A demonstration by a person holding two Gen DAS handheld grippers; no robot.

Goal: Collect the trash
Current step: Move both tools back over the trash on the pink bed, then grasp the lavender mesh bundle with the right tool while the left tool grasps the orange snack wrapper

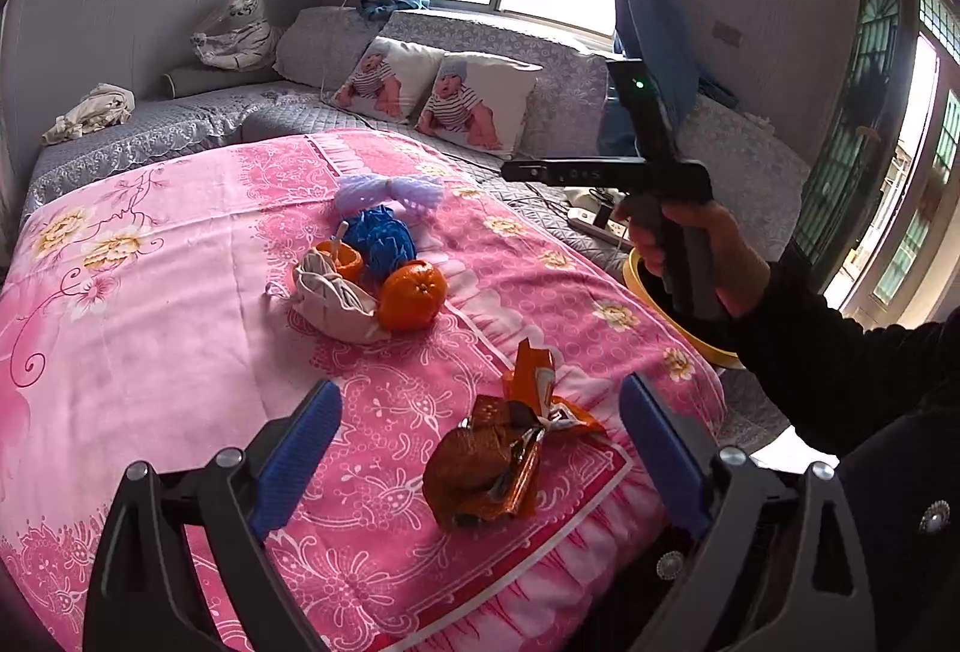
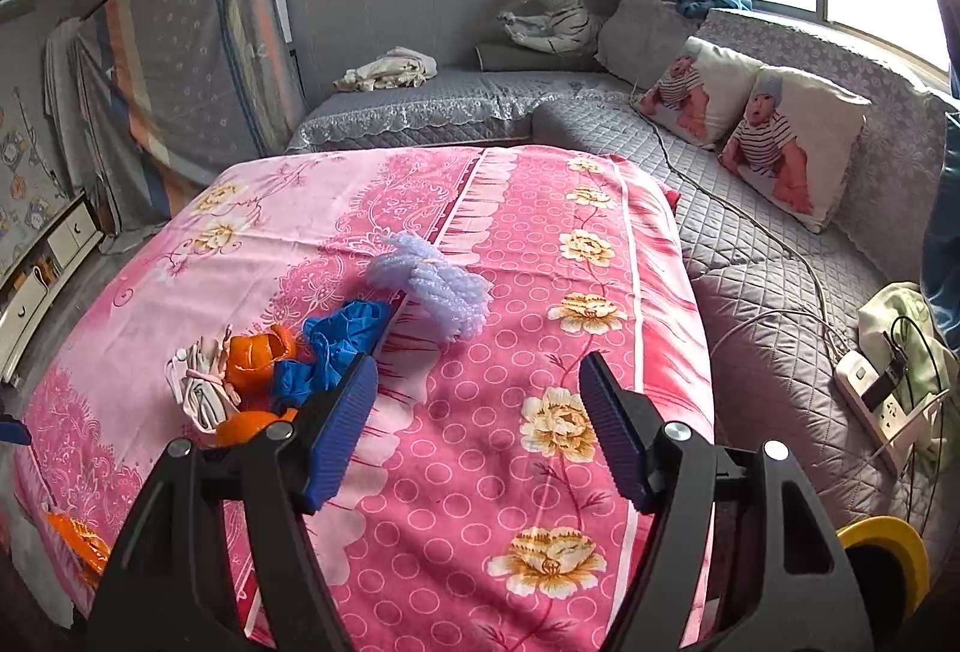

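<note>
**Crumpled wrapper sitting between spread left jaws as trash round continues**

Blue-padded fingers [image 1: 306, 448] of the left gripper [image 1: 480, 463] are standing wide apart and gripping nothing, and a crumpled orange-brown snack wrapper [image 1: 495, 451] is lying on the pink floral cloth [image 1: 180, 292] directly ahead of them, framed by the two pads but touching neither. Its long axis is running from the near left to the far right, with a twisted tail pointing up and away, so it is lying at a slant to the gap between the jaws rather than squarely across it. Judging by this framing, the left hand is the nearer one to the wrapper and looks best placed to close on it.

Farther up the cloth, a mandarin [image 1: 414, 295], a pale crumpled wad [image 1: 336, 301], a blue crumpled piece [image 1: 381, 241] and a lilac foam net [image 1: 390, 193] are clustering together. The right gripper [image 2: 480, 430] is also hanging open and empty, pointing at bare cloth, with the blue piece just beside its left pad and the lilac net a little farther ahead. A yellow bin [image 1: 666, 316] is waiting off the cloth's right edge, below the person's right hand [image 1: 702, 256].
</note>
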